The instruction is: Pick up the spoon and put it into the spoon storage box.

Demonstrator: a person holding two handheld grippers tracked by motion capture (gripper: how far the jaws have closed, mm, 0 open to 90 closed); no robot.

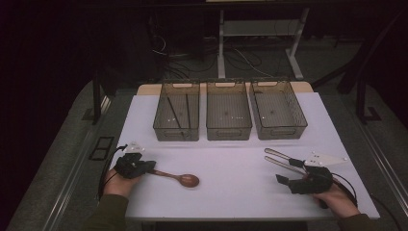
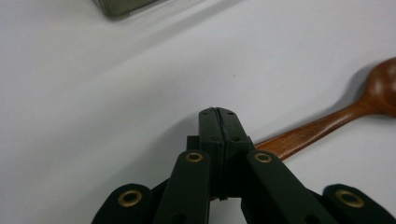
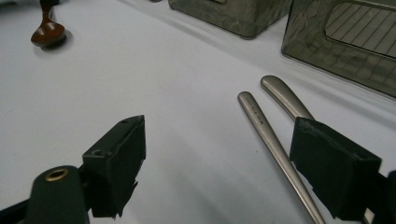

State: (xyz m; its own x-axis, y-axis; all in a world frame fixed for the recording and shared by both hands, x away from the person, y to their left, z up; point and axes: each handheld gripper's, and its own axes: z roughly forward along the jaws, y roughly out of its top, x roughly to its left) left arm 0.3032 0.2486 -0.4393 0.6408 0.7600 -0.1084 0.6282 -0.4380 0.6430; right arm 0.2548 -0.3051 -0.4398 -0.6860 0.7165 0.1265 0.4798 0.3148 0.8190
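Note:
A brown wooden spoon [image 1: 180, 178] lies on the white table [image 1: 231, 192] at the front left, bowl toward the middle. My left gripper [image 1: 148, 167] is at its handle end, jaws pressed flat together. In the left gripper view [image 2: 219, 116] the spoon handle [image 2: 303, 135] runs out from under the shut jaws, not between them. Two metal utensil handles [image 1: 276, 159] lie at the front right. My right gripper [image 1: 288, 172] stands open over them. In the right gripper view [image 3: 224, 172] one handle [image 3: 266, 126] lies inside the gap by the right jaw, and the other handle [image 3: 285, 95] runs behind that jaw.
Three see-through grey bins stand in a row at the back: the left bin [image 1: 176, 131] holds two dark sticks [image 1: 175, 113], while the middle bin [image 1: 228, 131] and right bin [image 1: 281, 130] look bare. White tabletop lies between the grippers and the bins.

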